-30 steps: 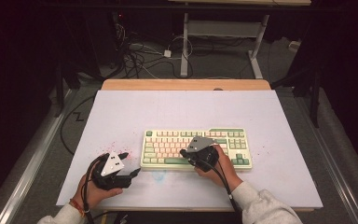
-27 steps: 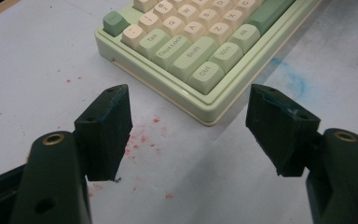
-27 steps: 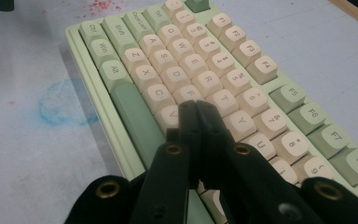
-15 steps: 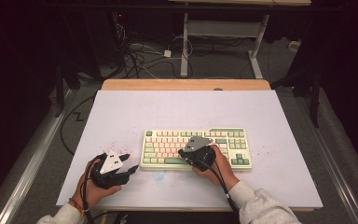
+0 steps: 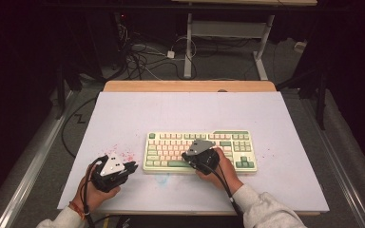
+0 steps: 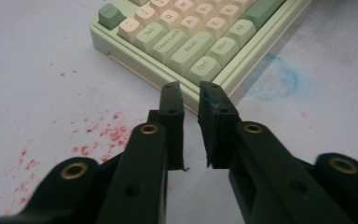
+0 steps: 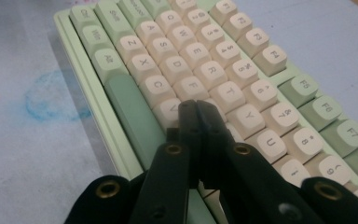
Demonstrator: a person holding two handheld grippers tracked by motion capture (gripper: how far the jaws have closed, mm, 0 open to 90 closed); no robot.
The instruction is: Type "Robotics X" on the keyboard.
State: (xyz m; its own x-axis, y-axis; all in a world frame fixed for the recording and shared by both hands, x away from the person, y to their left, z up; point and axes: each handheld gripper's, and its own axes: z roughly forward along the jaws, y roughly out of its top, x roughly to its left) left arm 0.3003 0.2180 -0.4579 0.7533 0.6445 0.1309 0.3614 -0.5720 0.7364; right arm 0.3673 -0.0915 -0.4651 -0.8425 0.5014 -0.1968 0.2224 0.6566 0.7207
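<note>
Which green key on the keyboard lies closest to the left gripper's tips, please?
The Ctrl key at the keyboard's near corner; Win, Alt and Shift sit farther from the left gripper.

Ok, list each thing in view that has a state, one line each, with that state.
Left gripper: fingers nearly together after just closing, a narrow gap left, nothing between them, off the keyboard's near left corner.
Right gripper: fingers shut, tips over the cream letter keys.
Cream and green mechanical keyboard: flat on the table, keys facing up.
White table sheet: speckled red, smudged blue.
</note>
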